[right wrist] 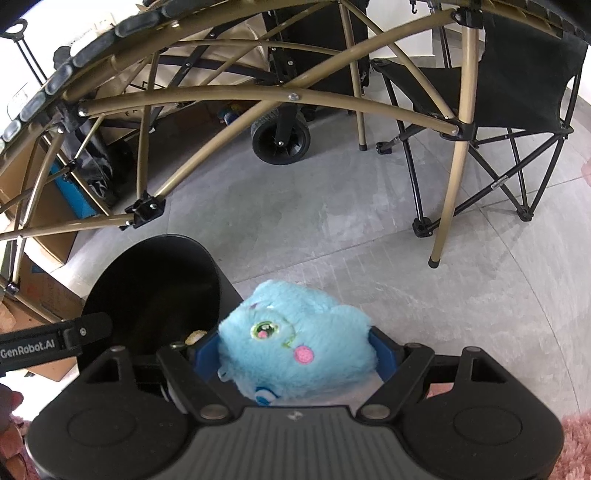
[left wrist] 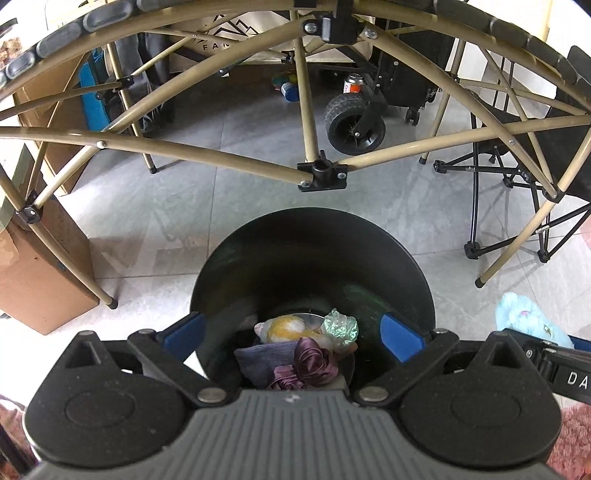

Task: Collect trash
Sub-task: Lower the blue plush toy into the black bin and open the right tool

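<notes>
Left gripper (left wrist: 291, 332) hangs released, jaws wide, above the black bin (left wrist: 417, 280) holding trash (left wrist: 306, 347). Right gripper (right wrist: 295, 350) grasps the blue plush toy (right wrist: 295, 339) just beside the bin's rim; open tile floor (right wrist: 369, 229) ahead.

Your black bin (left wrist: 314, 266) holds crumpled trash (left wrist: 306, 347) below your left tool (left wrist: 291, 332); the blue plush (right wrist: 295, 347) sits clamped in your right tool (right wrist: 295, 354).

"GenRobot.AI" on the left hand-held gripper (right wrist: 55, 345); "FA" on beige fabric (left wrist: 221, 33).
</notes>
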`<state>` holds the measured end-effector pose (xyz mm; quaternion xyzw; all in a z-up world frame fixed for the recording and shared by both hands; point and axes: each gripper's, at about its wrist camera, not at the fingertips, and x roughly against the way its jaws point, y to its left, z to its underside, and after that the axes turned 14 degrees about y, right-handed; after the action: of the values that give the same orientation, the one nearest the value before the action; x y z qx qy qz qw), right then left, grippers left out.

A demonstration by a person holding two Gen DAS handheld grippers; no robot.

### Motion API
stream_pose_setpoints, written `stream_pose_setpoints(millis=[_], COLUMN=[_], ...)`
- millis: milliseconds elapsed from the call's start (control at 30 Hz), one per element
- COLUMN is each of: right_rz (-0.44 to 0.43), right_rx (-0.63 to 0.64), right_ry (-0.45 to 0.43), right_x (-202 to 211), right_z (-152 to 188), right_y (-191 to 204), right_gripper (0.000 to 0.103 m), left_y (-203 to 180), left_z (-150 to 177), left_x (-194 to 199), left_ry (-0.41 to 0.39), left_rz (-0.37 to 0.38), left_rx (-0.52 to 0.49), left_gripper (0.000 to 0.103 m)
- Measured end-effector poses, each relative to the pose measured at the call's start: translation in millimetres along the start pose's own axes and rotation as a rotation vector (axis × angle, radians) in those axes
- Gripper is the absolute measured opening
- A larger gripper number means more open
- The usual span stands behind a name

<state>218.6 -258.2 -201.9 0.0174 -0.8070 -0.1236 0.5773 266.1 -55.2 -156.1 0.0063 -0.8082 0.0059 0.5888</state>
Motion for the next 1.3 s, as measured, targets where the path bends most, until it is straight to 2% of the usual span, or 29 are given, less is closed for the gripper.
stream_pose_setpoints(millis=[467, 967, 1300], right_rz=[-0.026, -0.020, 0.010], right_rx=[0.131, 0.278, 0.319], right_ry=[-0.062, -0.026, 0.002], right_x=[11, -8, -24], right_z=[-3, 2, 3], right_y=[55, 128, 156], right_gripper=[0.080, 0.080, 0.080], left_y=[48, 122, 152], left_z=[11, 28, 38], left_x=[18, 26, 25], left_ry=[-0.035, -0.031, -0.014], left_rz=[-0.004, -0.006, -0.007], left_rx=[0.081, 0.220, 0.279], left_gripper=[0.103, 0.103, 0.103])
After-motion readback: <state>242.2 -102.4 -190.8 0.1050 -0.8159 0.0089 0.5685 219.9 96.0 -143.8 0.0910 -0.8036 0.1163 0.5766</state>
